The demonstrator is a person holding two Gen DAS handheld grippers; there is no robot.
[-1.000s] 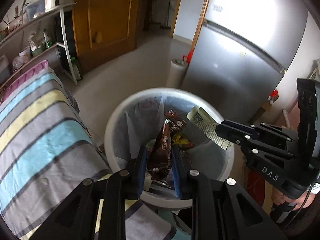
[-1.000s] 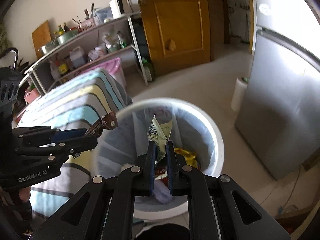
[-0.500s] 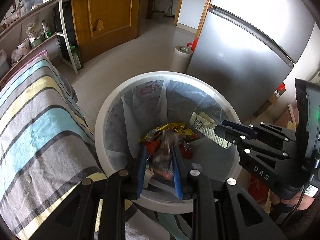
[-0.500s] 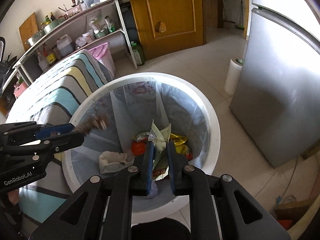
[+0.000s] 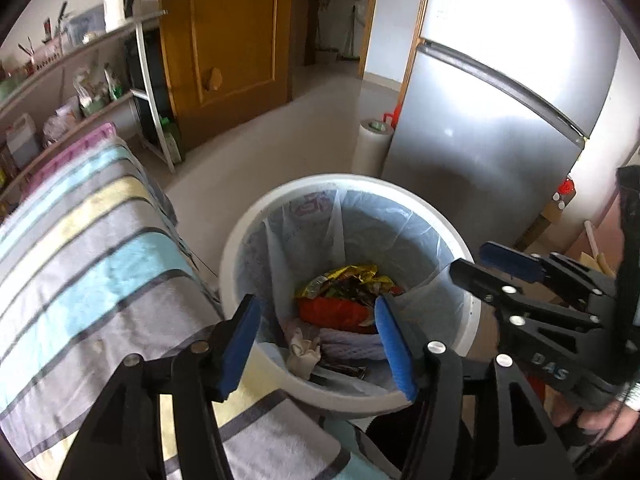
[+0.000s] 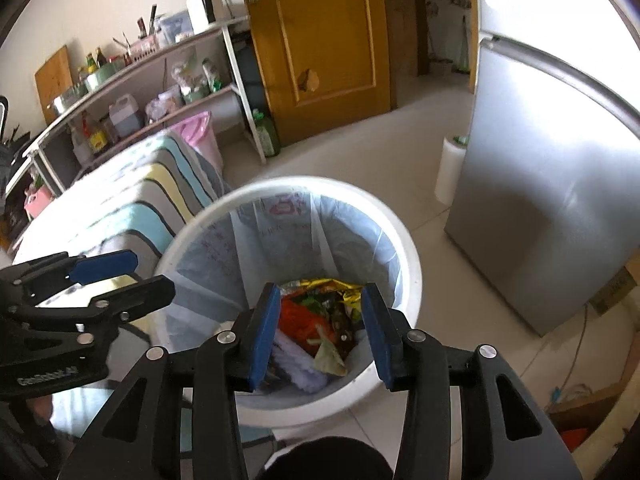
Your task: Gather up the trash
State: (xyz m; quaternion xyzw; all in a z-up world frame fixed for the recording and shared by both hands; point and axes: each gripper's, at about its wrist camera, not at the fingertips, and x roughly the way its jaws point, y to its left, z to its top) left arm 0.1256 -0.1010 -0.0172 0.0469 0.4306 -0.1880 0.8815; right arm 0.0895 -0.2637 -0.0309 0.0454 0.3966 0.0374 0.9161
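Both loads dropped: left gripper [image 5: 316, 344] and right gripper [image 6: 318, 330] just opened, jaws apart, nothing between them, poised over the near rim of the bin [image 6: 408, 256]. Wrappers [image 5: 344, 292] lying inside (gold and red uppermost). More trash left? Cannot tell.
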